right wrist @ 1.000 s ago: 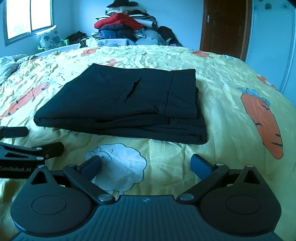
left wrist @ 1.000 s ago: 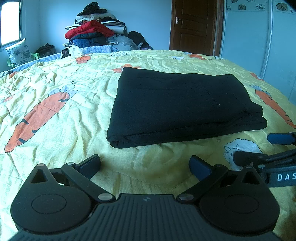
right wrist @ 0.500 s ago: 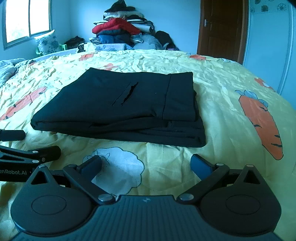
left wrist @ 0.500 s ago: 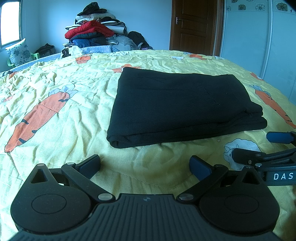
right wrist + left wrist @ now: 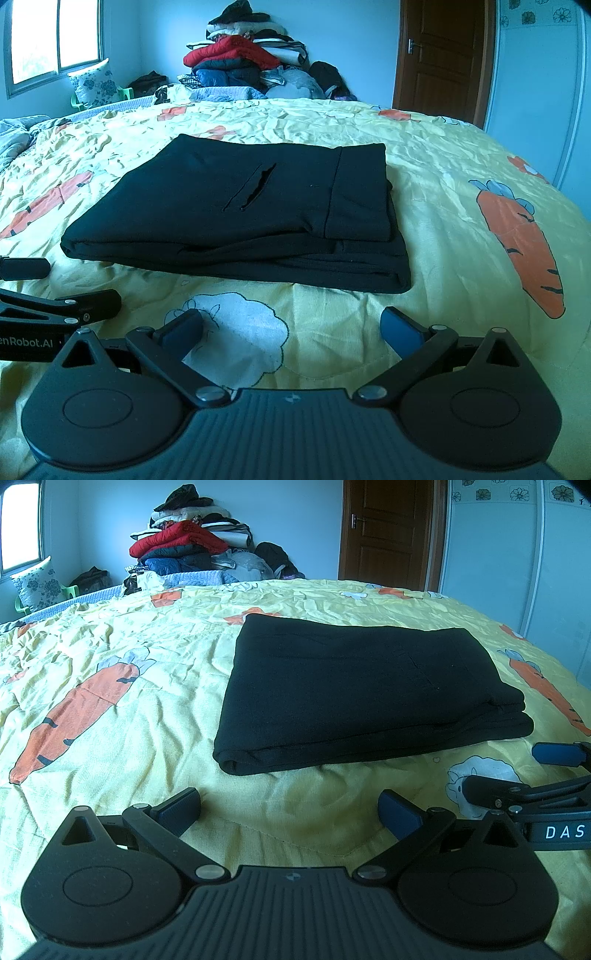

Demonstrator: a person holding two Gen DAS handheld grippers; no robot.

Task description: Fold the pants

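Black pants (image 5: 362, 690) lie folded into a flat rectangle on the yellow carrot-print bedspread (image 5: 110, 657). In the right wrist view the pants (image 5: 251, 210) show a pocket slit and the waistband on the right. My left gripper (image 5: 290, 806) is open and empty, low over the bedspread, short of the pants' near edge. My right gripper (image 5: 291, 326) is open and empty, also short of the near edge. Each gripper shows at the side of the other's view: the right one (image 5: 532, 771) and the left one (image 5: 70, 284).
A pile of clothes (image 5: 188, 550) sits past the far side of the bed. A brown door (image 5: 384, 531) and a wardrobe (image 5: 517, 554) stand at the right. A pillow (image 5: 37, 585) and a window (image 5: 55, 40) are at the left.
The right wrist view has dropped and pulled back slightly from the pants. The left gripper has hardly moved. The pants lie still.
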